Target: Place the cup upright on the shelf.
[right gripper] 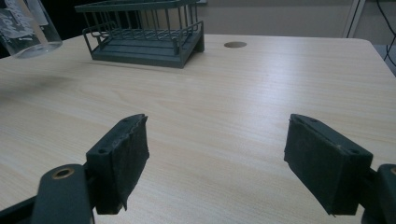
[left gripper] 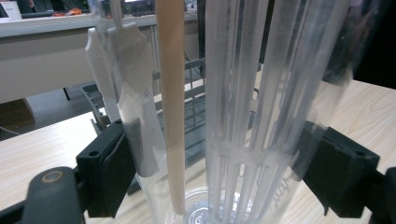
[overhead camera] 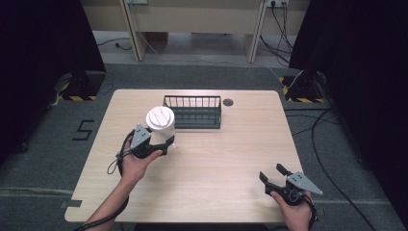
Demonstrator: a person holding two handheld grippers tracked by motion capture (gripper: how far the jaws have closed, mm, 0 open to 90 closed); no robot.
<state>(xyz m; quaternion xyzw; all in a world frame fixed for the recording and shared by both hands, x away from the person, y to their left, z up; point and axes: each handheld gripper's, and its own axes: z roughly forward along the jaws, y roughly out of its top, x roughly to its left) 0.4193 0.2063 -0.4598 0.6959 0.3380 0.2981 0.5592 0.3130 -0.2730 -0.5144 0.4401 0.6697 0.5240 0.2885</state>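
Left gripper [overhead camera: 166, 144] has its fingers [left gripper: 109, 175] clamped on either side of a clear plastic cup [overhead camera: 161, 126] with a white lid, left of centre in the high view, just in front of the dark wire rack [overhead camera: 193, 111]. That forearm angles up from the bottom edge. The right gripper [overhead camera: 273, 174] sits lower right, fingers [right gripper: 122, 158] wide apart over bare counter [overhead camera: 216, 168], hand low near the counter's near edge.
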